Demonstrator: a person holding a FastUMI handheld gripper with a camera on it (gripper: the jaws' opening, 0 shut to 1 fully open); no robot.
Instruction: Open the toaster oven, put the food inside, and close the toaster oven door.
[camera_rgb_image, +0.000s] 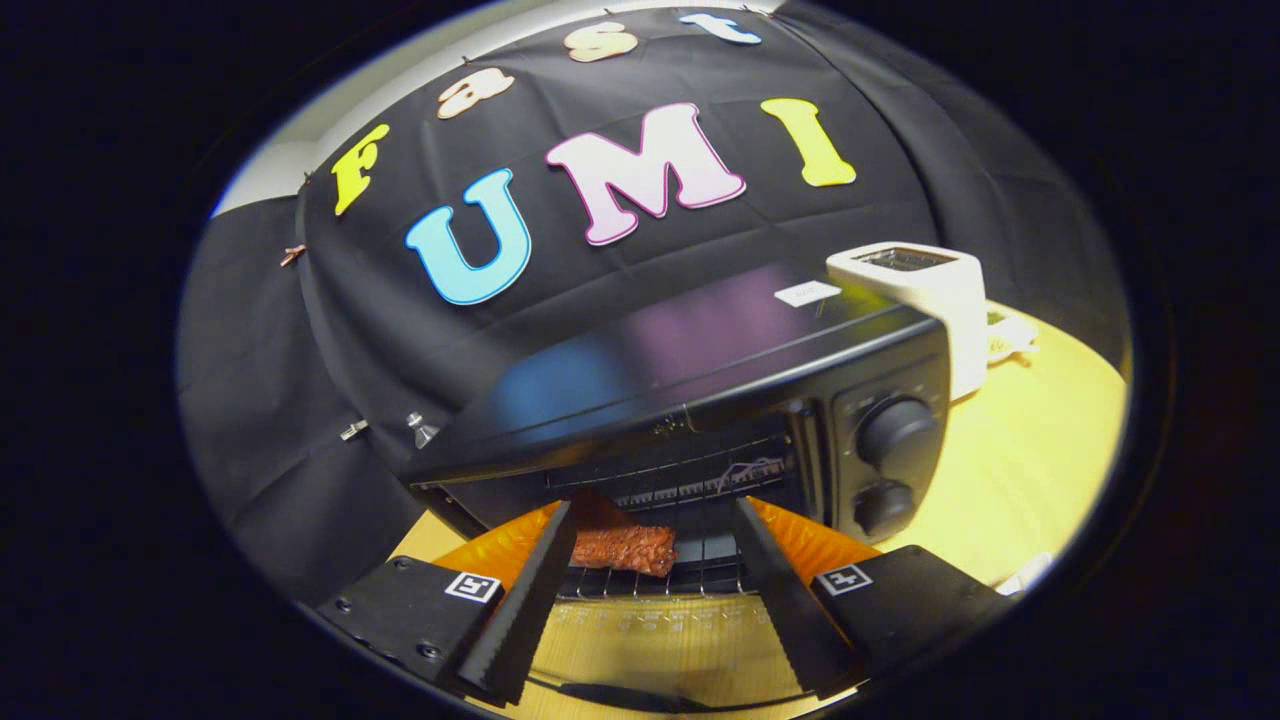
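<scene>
Inside toaster oven (700, 380), brown ridged food (625, 546) on rack; tongs (655, 530) apart, empty.

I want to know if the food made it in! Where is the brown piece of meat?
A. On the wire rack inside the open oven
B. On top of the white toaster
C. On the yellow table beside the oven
A: the meat lies on the wire rack inside the open toaster oven, just ahead of the open claw.
</scene>
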